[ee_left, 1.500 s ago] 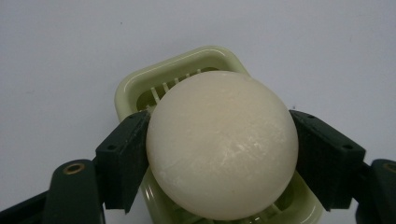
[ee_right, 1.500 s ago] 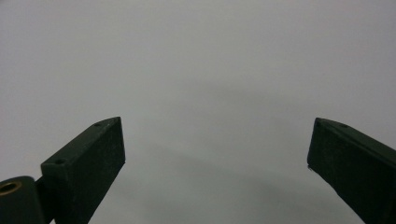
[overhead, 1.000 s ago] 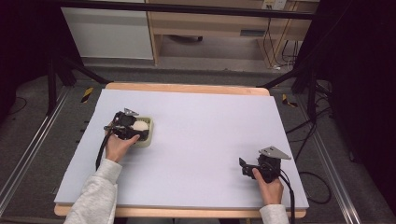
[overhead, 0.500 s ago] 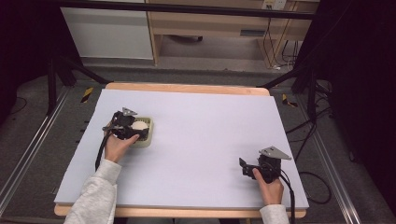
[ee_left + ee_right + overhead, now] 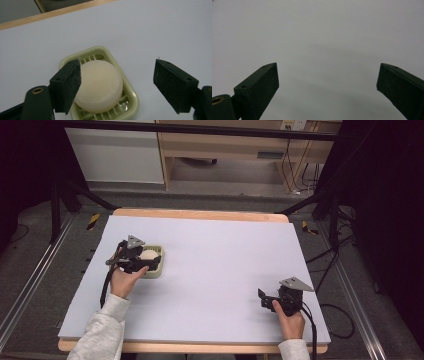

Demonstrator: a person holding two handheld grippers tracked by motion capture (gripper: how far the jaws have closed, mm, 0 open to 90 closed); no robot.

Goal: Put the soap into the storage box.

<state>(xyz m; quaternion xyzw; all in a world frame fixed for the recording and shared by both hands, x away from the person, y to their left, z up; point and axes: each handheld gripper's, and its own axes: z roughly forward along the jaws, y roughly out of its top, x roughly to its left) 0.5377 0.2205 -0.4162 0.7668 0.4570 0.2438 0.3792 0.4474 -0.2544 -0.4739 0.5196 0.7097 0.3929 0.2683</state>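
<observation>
A round cream soap bar (image 5: 100, 86) lies in a pale green slotted soap dish (image 5: 132, 100) on the white table. In the high view the dish (image 5: 156, 272) sits at the table's left, with the soap (image 5: 147, 254) partly under my left gripper (image 5: 148, 261). My left gripper (image 5: 117, 87) is open, its jaws wide on either side of the soap, the left jaw in front of the soap's edge. My right gripper (image 5: 262, 299) rests near the front right of the table. In its own view the right gripper (image 5: 328, 92) is open over bare tabletop.
The white tabletop (image 5: 225, 255) has a wooden edge (image 5: 200, 215) at the back. Beyond it stand a wooden shelf unit (image 5: 225, 150) and cables (image 5: 295, 175) on the floor. Black frame legs (image 5: 75, 195) flank the table.
</observation>
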